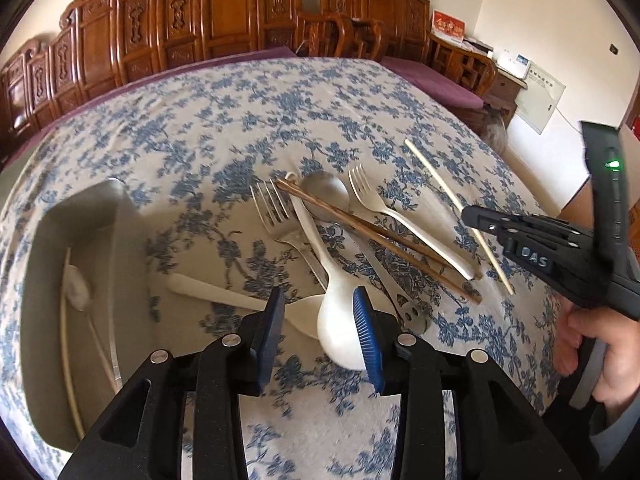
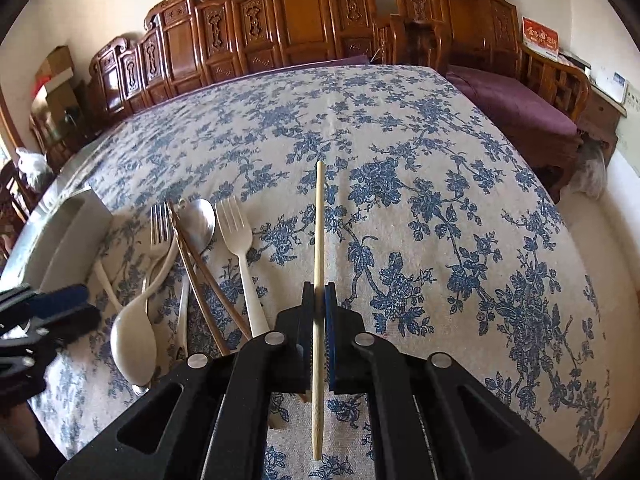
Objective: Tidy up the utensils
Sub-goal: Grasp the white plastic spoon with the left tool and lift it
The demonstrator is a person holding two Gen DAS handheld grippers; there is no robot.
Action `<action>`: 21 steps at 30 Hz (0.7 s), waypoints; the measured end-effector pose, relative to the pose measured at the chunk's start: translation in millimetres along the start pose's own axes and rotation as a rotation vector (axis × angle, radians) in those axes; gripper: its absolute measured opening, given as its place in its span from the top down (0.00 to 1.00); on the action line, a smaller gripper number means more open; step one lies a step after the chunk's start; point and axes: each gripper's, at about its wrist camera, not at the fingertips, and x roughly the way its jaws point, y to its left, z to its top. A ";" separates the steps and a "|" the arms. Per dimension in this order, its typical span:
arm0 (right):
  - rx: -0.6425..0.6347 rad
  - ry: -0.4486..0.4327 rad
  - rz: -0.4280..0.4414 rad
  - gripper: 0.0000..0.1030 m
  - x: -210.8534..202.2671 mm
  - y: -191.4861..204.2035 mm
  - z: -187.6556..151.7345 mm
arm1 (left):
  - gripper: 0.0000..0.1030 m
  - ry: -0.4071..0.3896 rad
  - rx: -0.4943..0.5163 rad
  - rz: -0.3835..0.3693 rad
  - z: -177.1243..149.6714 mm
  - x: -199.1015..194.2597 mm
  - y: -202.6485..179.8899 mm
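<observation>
right gripper (image 2: 319,300) pinches a pale bamboo chopstick (image 2: 319,216); left gripper (image 1: 320,312) gapes over a white ceramic spoon (image 1: 340,332).
spoon lies on the blue-floral tablecloth (image 1: 240,128), in the utensil heap right of the grey tray (image 1: 44,240).

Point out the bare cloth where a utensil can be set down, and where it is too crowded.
Free: the floral tablecloth right of the pale chopstick, and the far stretch toward the carved wooden benches. Crowded: the pile of forks, spoons and brown chopsticks beside the grey tray, which already holds items.
</observation>
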 end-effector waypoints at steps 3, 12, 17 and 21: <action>0.010 -0.006 0.015 0.94 -1.0 -0.2 1.2 | 0.67 0.027 -0.017 -0.010 1.6 11.1 -2.4; 0.022 -0.018 0.035 0.94 -2.4 1.3 3.3 | 0.61 0.080 -0.019 -0.060 -0.4 25.2 -17.1; 0.033 -0.023 0.036 0.94 -3.0 -1.2 3.5 | 0.65 0.085 -0.015 -0.061 -1.3 21.0 -22.2; 0.034 -0.023 0.036 0.94 -3.3 -0.1 3.6 | 0.76 0.066 0.009 -0.069 0.0 11.1 -29.7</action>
